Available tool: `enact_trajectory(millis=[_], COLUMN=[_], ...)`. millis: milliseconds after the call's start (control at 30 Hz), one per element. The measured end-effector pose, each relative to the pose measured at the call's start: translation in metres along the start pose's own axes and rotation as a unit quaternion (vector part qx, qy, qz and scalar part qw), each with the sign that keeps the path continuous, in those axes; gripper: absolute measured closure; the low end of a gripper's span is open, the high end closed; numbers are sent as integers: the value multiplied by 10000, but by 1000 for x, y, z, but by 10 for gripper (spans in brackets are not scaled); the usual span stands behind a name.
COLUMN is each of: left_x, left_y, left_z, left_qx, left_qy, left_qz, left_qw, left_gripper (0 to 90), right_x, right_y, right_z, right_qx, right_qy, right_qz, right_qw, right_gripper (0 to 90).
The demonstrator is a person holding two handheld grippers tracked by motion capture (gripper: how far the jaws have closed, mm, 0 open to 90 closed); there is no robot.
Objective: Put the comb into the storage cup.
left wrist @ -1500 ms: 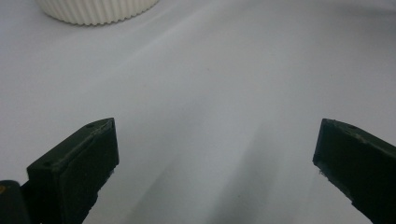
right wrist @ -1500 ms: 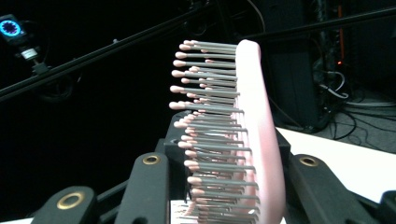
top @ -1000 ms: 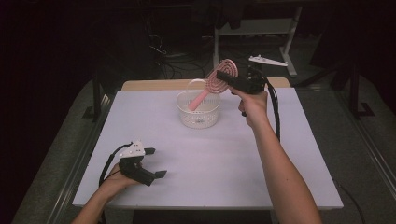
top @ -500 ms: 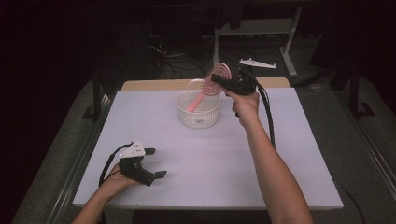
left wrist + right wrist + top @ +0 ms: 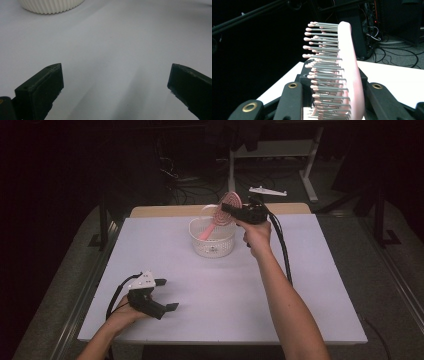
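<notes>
Left gripper (image 5: 165, 295) rests low on the near-left of the matte white table (image 5: 320, 285), held in the person's left hand (image 5: 125, 312); its two blunt black jaws stand spread wide, only bare tabletop between them in the left gripper view. Toward the far middle sits a round white basket (image 5: 212, 245) with a ribbed, perforated wall, its ribbed side also showing at the top (image 5: 50, 6) of the left gripper view. Right gripper (image 5: 229, 211) is pinching a pink hairbrush (image 5: 225, 205) by its round head; the handle slants down into the basket. Right gripper view: smooth pink back, rows of thin grey pins with pale ball tips (image 5: 332, 65), clamped between the jaws.
</notes>
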State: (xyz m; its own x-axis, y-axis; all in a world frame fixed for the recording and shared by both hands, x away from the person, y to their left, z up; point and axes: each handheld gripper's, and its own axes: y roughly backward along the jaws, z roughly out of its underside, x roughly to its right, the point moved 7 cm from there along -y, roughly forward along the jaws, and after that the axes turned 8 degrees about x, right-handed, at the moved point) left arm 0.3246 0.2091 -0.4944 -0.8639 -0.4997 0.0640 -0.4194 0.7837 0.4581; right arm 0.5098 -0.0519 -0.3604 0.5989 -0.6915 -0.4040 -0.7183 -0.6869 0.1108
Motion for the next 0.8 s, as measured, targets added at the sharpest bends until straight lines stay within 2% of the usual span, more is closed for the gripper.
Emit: enact_trajectory(millis=[300,800], left_x=[0,0], left_y=[0,0], left_z=[0,-1], left_qx=[1,16], left_qy=[-4,-22], left_qz=[-2,10], left_qw=[10000,10000], left_gripper=[2,3], right_x=[3,13], right_y=[-12,-19], right_z=[15,33], right_qx=[-175,-320], right_qy=[11,-199], right_qz=[54,99], right_qw=[9998,9992], right_gripper=[625,624])
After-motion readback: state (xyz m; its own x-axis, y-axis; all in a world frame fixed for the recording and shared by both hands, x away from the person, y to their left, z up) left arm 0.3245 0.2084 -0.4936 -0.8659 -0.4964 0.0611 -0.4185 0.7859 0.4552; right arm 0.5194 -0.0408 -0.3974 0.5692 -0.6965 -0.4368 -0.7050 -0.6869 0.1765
